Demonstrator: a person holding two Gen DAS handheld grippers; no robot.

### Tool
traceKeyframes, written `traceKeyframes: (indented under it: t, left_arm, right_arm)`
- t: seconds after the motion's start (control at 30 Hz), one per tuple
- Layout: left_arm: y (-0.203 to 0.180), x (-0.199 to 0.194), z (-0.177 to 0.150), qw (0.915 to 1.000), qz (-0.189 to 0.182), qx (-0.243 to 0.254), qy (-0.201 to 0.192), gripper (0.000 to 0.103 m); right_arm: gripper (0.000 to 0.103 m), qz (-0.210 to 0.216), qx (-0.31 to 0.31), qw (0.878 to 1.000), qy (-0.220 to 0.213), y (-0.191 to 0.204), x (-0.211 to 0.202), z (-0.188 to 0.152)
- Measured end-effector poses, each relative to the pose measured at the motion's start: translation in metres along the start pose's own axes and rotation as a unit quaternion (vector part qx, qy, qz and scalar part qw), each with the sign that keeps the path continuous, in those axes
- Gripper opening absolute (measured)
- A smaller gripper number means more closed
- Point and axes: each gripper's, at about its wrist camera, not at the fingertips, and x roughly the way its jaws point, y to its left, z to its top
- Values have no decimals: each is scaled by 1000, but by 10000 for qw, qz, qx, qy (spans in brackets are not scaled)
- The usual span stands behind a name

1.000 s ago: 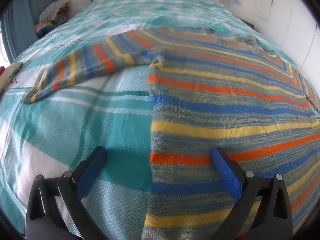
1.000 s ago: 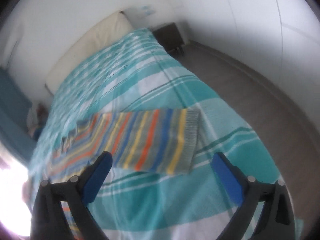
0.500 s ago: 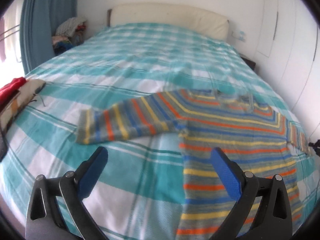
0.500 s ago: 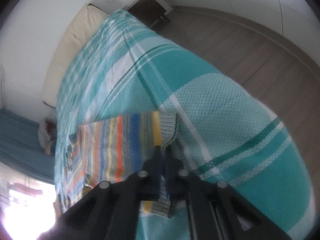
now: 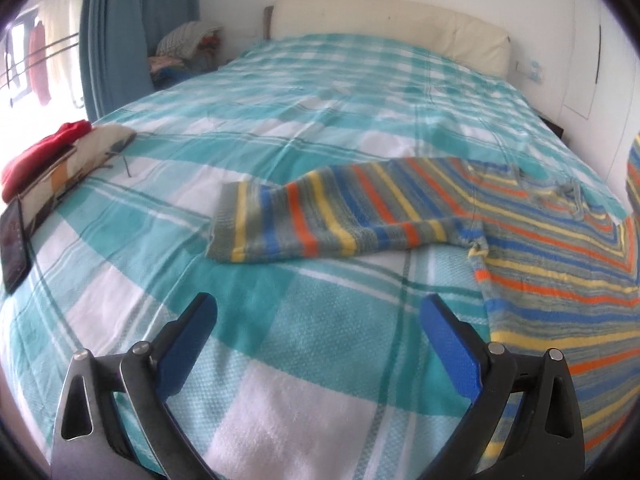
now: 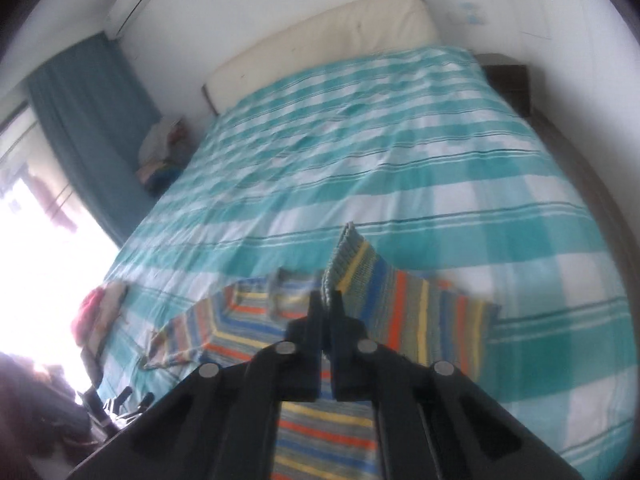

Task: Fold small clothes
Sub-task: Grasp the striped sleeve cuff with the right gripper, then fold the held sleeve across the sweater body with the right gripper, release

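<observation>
Right gripper [image 6: 327, 312], open a second ago, now pinches the striped sweater [image 5: 540, 272] sleeve cuff, lifting it inward; left gripper [image 5: 320, 320] hovers wide open, empty, above the bed [image 5: 280, 128].

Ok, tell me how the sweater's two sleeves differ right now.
The left sleeve lies flat on the bedspread; the right sleeve is lifted and folded inward over the sweater's body. The open left gripper holds nothing; the right gripper is shut on the right sleeve's cuff. Both share the same multicolor stripes.
</observation>
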Motion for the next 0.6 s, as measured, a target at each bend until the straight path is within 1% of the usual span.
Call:
traceKeyframes:
  t: [0.03,0.07,0.1,0.13,0.2,0.23,0.27,0.3,0.33,0.4,0.5,0.53,0.57,0.6]
  left_arm:
    - [1,-1,1,10000,-14,-24,-10,102]
    - [4,-2,2,10000,-14,-53,-21,102]
    - [6,-2,3,10000,-4,-84,-18,102]
    - [9,-2,4,9999,-3,-116,-2,102]
    - [14,-2,6,9998,-26,-191,32,102]
    - [16,-3,7,9997,-40,-231,39,102]
    - [18,-2,7,9997,-38,-252,52,102]
    - [19,-2,8,9996,-48,-272,73,102]
    - [18,-1,8,9996,-59,-272,94,102]
    - [14,2,7,9997,-71,-208,144,102]
    - [5,9,1,9996,1,17,290,102]
    - [2,12,-1,9992,33,104,377,102]
    - [-1,16,-4,9986,76,191,492,102]
    - [-3,20,-7,9978,117,253,593,102]
  right_arm:
    - [7,156,-81,9997,189,17,24,0]
    - [11,322,-73,9985,425,24,44,-4]
    - [23,458,-21,9967,669,31,64,-9]
    - [33,558,19,9950,825,37,78,-13]
    - [39,622,17,9946,829,35,87,-23]
    - [44,635,28,9946,816,32,88,-26]
    - [47,602,81,9947,826,23,88,-28]
    - [52,537,155,9946,877,11,89,-29]
    - [53,450,257,9939,977,-2,92,-33]
    - [53,264,526,9903,1255,-35,99,-44]
    - [53,-360,988,9802,1678,-93,113,-79]
    - [41,-670,1103,9760,1754,-114,113,-92]
    - [26,-677,1181,9771,1634,-129,107,-101]
    - [7,-739,1253,9784,1472,-141,96,-106]
